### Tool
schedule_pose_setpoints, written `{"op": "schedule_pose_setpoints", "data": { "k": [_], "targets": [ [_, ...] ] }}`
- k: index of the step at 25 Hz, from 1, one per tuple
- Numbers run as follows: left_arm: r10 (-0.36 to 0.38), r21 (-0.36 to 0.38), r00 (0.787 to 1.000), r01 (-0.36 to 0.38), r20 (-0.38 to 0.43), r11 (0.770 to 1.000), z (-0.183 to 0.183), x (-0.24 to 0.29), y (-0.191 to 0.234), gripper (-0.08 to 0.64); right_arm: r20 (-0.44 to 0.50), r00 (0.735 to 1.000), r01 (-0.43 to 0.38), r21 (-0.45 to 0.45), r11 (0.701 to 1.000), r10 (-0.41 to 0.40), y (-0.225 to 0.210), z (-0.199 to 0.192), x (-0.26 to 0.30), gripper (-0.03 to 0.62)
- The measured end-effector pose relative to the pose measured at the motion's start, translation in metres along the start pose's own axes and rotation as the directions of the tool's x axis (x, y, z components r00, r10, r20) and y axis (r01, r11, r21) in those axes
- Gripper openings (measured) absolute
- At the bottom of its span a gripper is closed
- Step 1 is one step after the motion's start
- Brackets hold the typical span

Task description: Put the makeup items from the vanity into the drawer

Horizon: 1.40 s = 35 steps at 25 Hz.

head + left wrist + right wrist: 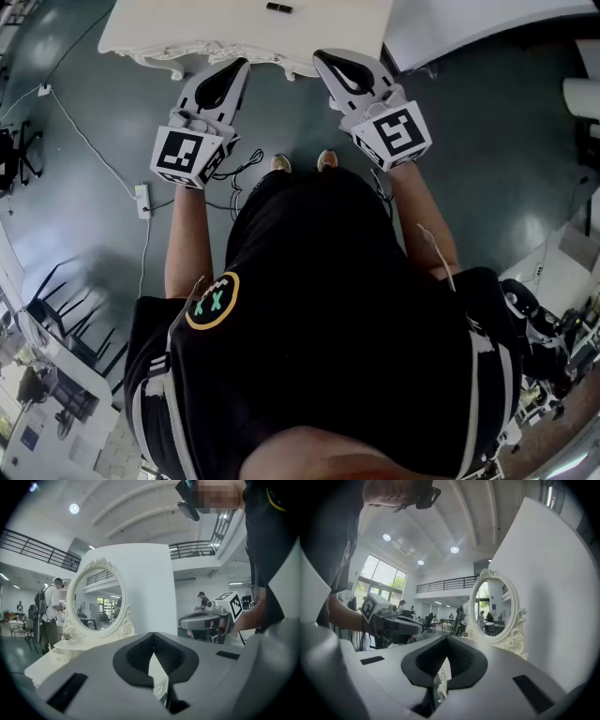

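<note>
a: where's the makeup?
b: one small dark item (278, 7) lies on the white tabletop (187, 28), at 12 o'clock in the head view, towards its far side. it's too small to tell what it is.
a: and the tongs?
b: both are short of it. their tips line up with the tabletop's near scalloped edge. the left tongs (242, 64) are at 7 o'clock from the item, the right tongs (321, 56) at 5 o'clock. neither touches it.
a: apart or together?
b: together, both pairs. the tips meet with nothing between them, and only the dark hollow behind the tips is a gap. the two gripper views show the same.
a: what do those views look at?
b: an oval mirror (96, 599) in a white carved frame stands upright at the tabletop's far end. a plain white panel (150, 588) is behind it. the mirror is at 9 o'clock in the left gripper view and at 3 o'clock in the right gripper view. each view also catches the other tongs off to the side, held level with its own.
a: further out?
b: the person wears a black shirt (328, 309) and stands close to the tabletop, shoes (281, 162) on a dark glossy floor (84, 75). a power strip (142, 201) lies on the floor at 9 o'clock from the shoes.
</note>
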State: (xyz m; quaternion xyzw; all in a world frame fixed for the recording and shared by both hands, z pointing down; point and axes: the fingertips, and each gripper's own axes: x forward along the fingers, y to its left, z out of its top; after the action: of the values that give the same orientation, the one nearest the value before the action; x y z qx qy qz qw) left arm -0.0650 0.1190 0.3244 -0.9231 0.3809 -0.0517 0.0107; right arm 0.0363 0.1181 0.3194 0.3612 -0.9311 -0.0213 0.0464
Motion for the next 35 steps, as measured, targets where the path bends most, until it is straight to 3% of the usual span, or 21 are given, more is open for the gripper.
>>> {"op": "schedule_pose_setpoints", "data": {
  "k": [17, 20, 28, 32, 35],
  "targets": [
    [0.006, -0.001, 1.0, -0.005, 0.001, 1.0, -0.002, 0.007, 0.003, 0.02, -0.01, 1.0, 0.0, 0.012, 1.0, 0.0, -0.006, -0.005, 0.002, 0.023],
    [0.007, -0.004, 1.0, -0.007, 0.003, 1.0, -0.002, 0.009, 0.007, 0.02, -0.008, 1.0, -0.008, 0.017, 1.0, 0.008, -0.008, -0.005, 0.006, 0.062],
    [0.01, -0.01, 1.0, -0.01, 0.004, 1.0, -0.002, 0.014, 0.016, 0.021, 0.016, 0.998, -0.057, 0.02, 0.998, 0.056, -0.017, 0.001, 0.012, 0.335],
    [0.005, -0.005, 1.0, -0.005, 0.003, 1.0, 0.0, 0.016, 0.013, 0.021, -0.001, 0.999, -0.052, 0.062, 0.997, 0.052, -0.022, -0.003, 0.01, 0.554],
    [0.002, -0.004, 1.0, -0.002, 0.001, 1.0, 0.0, 0.018, 0.014, 0.021, -0.021, 0.998, -0.05, 0.061, 0.997, 0.052, -0.022, -0.008, 0.013, 0.598]
  ]
}}
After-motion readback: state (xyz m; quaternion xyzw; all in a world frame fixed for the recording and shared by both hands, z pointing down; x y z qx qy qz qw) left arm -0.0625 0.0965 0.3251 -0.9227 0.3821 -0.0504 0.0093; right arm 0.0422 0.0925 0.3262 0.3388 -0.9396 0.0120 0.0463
